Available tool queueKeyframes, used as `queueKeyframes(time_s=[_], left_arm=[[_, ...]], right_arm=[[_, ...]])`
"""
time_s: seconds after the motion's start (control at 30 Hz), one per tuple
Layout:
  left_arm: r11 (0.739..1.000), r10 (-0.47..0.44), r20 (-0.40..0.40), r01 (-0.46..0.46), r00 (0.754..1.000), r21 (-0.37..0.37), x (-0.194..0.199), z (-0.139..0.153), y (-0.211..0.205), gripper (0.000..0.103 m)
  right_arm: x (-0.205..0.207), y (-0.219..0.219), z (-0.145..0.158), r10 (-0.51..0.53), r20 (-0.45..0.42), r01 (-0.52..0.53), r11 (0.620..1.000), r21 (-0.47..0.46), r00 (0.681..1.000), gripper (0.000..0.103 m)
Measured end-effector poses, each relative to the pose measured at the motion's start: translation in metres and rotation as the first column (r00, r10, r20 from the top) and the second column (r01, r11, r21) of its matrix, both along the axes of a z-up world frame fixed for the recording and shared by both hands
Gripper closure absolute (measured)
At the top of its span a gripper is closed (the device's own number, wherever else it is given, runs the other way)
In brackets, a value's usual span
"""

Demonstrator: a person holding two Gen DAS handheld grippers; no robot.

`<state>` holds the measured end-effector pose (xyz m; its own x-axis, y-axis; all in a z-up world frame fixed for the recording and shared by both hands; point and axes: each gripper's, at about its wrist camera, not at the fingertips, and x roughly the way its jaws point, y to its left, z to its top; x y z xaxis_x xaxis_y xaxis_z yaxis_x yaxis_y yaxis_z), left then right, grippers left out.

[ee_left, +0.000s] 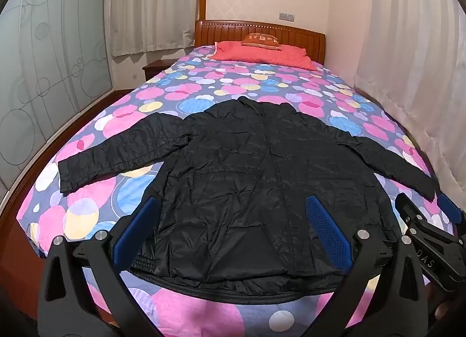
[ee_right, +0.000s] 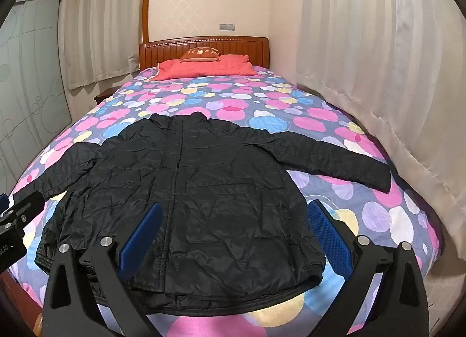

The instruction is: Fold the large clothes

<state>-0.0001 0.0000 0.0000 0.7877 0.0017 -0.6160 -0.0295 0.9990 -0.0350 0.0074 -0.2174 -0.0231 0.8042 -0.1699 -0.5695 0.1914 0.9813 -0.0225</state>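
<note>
Left wrist view: a black, crinkled, shiny padded jacket (ee_left: 247, 191) lies flat and front-up on a bed covered by a quilt printed with pink, blue and yellow circles (ee_left: 87, 214), near the foot end, both sleeves spread outward. The left gripper (ee_left: 233, 229) hangs above the jacket's hem, jaws released wide, its blue textured pads (ee_left: 326, 226) holding nothing. Only this view shows the jacket's whole left sleeve cuff (ee_left: 65, 175) and the right gripper (ee_left: 428, 238) beside the jacket's other sleeve end; whether that one is parted cannot be told here. Beyond the jacket's collar sits a red pillow (ee_left: 262, 55) against a wooden headboard (ee_left: 227, 31).

Right wrist view: the right gripper (ee_right: 236, 235) hovers over the jacket (ee_right: 204, 191) hem, jaws released and empty. This view alone shows the right sleeve's cuff (ee_right: 378, 176) in full, near white curtains (ee_right: 378, 74).
</note>
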Motion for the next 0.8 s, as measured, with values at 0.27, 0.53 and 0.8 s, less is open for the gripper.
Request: queueKeyframes(time_s=[0.27, 0.53, 0.8], left_arm=[[1.0, 0.002, 0.0, -0.002, 1.0, 0.001, -0.0002, 0.0004, 0.0006, 0.002], [1.0, 0.001, -0.006, -0.001, 1.0, 0.0, -0.0003, 0.0004, 0.0007, 0.002], [1.0, 0.002, -0.003, -0.002, 1.0, 0.0, -0.0007, 0.0009, 0.0009, 0.002]], right_arm=[[0.0008, 0.0008, -0.0011, 0.0, -0.003, 0.0, 1.0, 0.001, 1.0, 0.004], [0.0015, 0.0014, -0.001, 0.0, -0.004, 0.0, 1.0, 0.001, 1.0, 0.004], [0.0018, 0.0019, -0.0008, 0.001, -0.004, -0.001, 1.0, -0.001, 1.0, 0.004]])
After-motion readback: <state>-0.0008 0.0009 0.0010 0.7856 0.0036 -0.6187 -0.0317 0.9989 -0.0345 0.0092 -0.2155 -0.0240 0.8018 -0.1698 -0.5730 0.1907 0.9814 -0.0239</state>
